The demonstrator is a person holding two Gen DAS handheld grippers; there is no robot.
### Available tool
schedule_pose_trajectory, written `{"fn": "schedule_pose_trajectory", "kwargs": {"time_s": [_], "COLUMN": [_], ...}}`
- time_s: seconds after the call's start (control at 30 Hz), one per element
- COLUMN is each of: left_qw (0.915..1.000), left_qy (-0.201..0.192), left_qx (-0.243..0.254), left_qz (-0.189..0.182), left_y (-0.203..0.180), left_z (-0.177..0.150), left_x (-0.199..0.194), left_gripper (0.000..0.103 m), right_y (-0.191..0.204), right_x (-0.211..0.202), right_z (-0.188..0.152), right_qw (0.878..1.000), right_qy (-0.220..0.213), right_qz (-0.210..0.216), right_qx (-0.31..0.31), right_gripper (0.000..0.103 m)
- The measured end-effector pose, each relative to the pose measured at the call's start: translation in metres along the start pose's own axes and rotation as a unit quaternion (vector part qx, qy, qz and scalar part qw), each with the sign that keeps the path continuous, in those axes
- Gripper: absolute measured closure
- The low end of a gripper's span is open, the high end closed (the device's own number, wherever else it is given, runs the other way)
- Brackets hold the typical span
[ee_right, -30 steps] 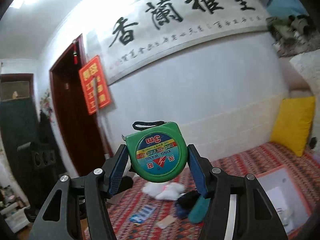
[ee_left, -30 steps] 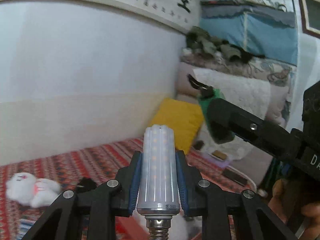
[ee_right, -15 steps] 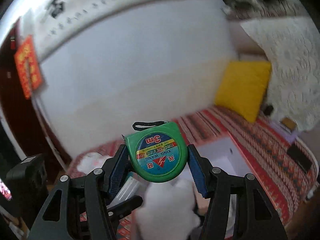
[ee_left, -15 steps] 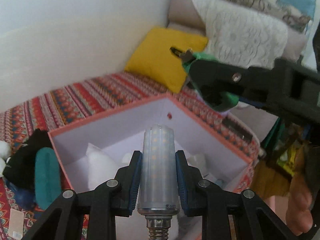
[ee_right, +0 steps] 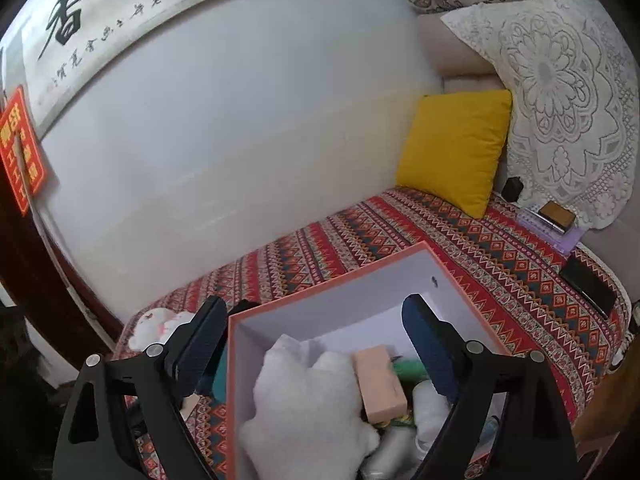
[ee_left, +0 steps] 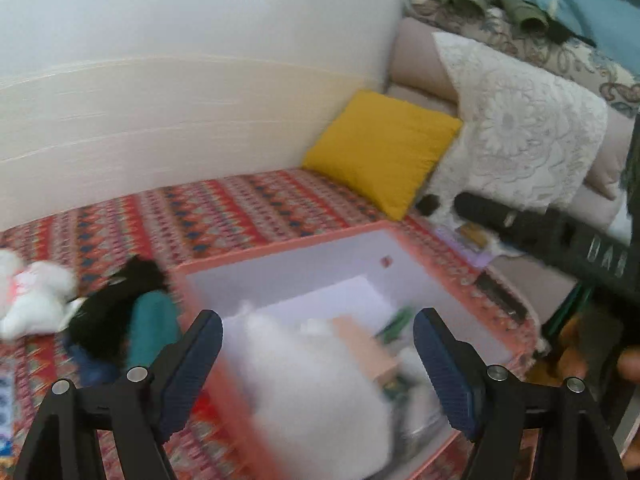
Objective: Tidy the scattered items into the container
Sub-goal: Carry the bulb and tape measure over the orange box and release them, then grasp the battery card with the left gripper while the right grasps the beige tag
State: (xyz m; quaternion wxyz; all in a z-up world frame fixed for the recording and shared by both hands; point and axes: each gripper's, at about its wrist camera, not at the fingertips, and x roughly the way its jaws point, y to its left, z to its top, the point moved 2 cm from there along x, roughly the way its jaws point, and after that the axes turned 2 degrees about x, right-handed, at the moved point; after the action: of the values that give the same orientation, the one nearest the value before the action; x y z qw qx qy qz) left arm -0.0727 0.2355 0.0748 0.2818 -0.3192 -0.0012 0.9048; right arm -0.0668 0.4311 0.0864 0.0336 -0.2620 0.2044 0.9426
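An orange box with a white inside sits on the patterned bed cover. It holds a white plush toy, a beige block, the green tape measure and a white bulb. My left gripper is open and empty above the box. My right gripper is open and empty above the box. A small white plush, a black item and a teal item lie left of the box.
A yellow cushion leans at the wall corner. A lace-covered pillow pile is at the right. A notebook with a brown case and a black phone lie on the cover's right side.
Both grippers have opened. The bulb left my left gripper and the green tape measure left my right gripper; both now lie in the box. Both views tilted down toward the box.
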Motion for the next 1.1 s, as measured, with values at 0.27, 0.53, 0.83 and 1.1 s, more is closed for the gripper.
{"fn": "schedule_pose_trajectory", "kwargs": {"time_s": [0.27, 0.53, 0.83, 1.1], "left_qw": [0.9849, 0.9614, 0.9505, 0.9566], "left_qy": [0.054, 0.11, 0.18, 0.161], "left_qx": [-0.056, -0.111, -0.136, -0.1], "left_qz": [0.155, 0.227, 0.214, 0.222], "left_y": [0.14, 0.271, 0.358, 0.374], "left_z": [-0.102, -0.145, -0.152, -0.155], "left_x": [-0.042, -0.04, 0.051, 0.091], "left_gripper": [0.02, 0.02, 0.02, 0.0], "right_y": [0.082, 0.185, 0.195, 0.206], "right_x": [0.013, 0.102, 0.223, 0.277], "right_z": [-0.026, -0.123, -0.242, -0.265], "right_qw": [0.995, 0.965, 0.879, 0.874], "right_qy": [0.028, 0.187, 0.405, 0.415], "right_qz": [0.076, 0.167, 0.213, 0.193], "right_qx": [-0.054, -0.075, 0.133, 0.16], "right_gripper": [0.006, 0.004, 0.007, 0.007]}}
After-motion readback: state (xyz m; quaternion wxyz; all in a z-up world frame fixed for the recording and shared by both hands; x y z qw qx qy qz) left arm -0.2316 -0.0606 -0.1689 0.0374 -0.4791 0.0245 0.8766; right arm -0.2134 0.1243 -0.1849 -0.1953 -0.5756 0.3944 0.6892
